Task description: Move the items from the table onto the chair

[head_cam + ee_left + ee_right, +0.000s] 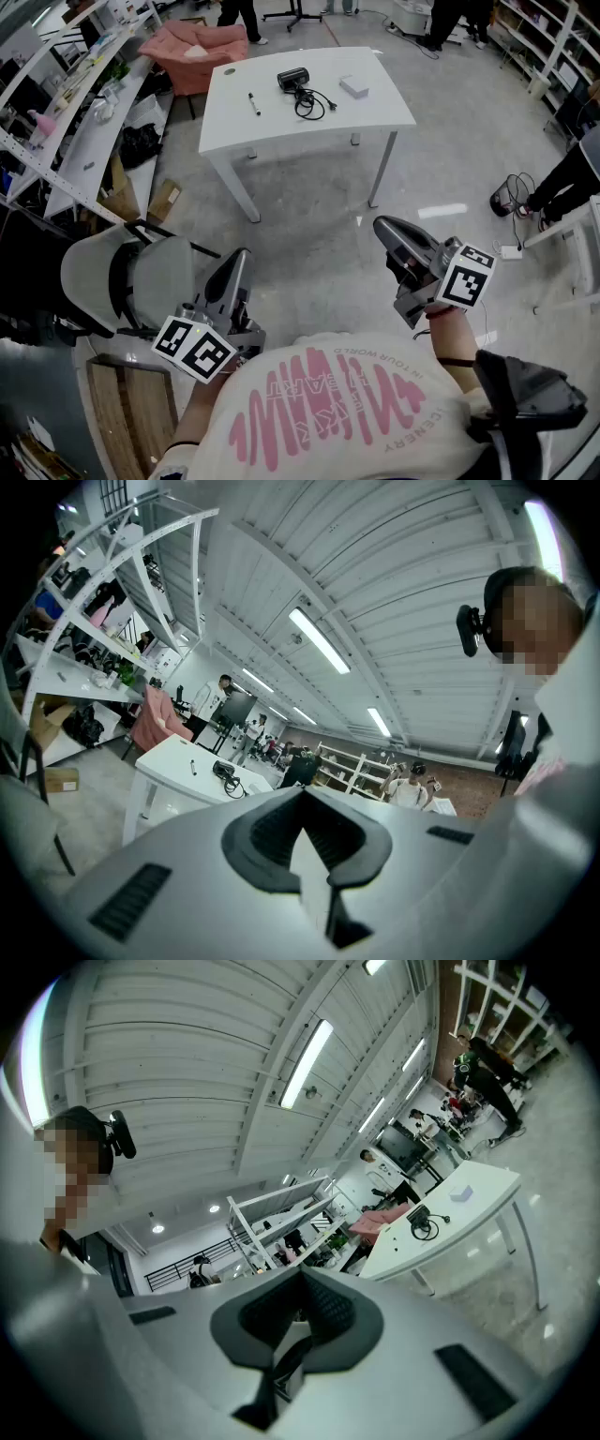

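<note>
On the table (319, 120), well ahead of the person, every item lay where the task found it: a marker (253, 103), a black device (294, 81) with its looped cord, and a small white box (353, 86). The chair (159, 281) stood near the person's left side, well apart from the table, and its seat was bare. Nothing had reached it, so the whole job was left to do. The left gripper (239, 261) was held just beside the chair with its jaws together and nothing between them. The right gripper (386, 227) was likewise closed and empty. Both hung near the body, far short of the table. By my reading the task was at its very start, with three things to fetch and set on the seat.
</note>
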A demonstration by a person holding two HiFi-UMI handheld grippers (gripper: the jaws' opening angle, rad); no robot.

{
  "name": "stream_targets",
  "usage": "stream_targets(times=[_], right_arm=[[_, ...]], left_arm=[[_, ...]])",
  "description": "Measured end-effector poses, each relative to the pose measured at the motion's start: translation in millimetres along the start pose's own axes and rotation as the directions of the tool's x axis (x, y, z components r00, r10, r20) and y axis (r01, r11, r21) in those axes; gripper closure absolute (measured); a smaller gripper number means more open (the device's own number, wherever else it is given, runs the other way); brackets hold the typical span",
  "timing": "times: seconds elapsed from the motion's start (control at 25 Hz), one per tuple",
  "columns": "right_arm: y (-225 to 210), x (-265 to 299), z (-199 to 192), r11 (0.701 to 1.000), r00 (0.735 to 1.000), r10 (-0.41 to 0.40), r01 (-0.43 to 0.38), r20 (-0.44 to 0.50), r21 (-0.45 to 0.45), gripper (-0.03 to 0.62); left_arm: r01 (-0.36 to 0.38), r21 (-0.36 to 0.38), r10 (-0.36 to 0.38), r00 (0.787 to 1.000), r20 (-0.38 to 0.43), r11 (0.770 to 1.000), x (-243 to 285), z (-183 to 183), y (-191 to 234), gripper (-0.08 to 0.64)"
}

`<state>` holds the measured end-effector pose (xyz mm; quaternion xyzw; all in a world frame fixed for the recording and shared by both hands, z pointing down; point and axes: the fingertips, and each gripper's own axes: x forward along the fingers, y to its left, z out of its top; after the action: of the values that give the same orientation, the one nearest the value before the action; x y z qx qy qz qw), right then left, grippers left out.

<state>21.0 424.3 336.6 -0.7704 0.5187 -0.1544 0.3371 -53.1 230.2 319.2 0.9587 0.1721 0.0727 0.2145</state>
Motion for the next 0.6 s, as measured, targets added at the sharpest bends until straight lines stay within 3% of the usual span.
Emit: stream_targets(times=[0.6], right_arm=[[-11, -10, 12, 0.999, 1.000, 0.018, -0.019, 0.017, 0.032, 0.580]], left_arm=[[-0.011, 0.001, 0.011, 1.000, 0.005, 1.000, 14, -1, -7, 0.551]])
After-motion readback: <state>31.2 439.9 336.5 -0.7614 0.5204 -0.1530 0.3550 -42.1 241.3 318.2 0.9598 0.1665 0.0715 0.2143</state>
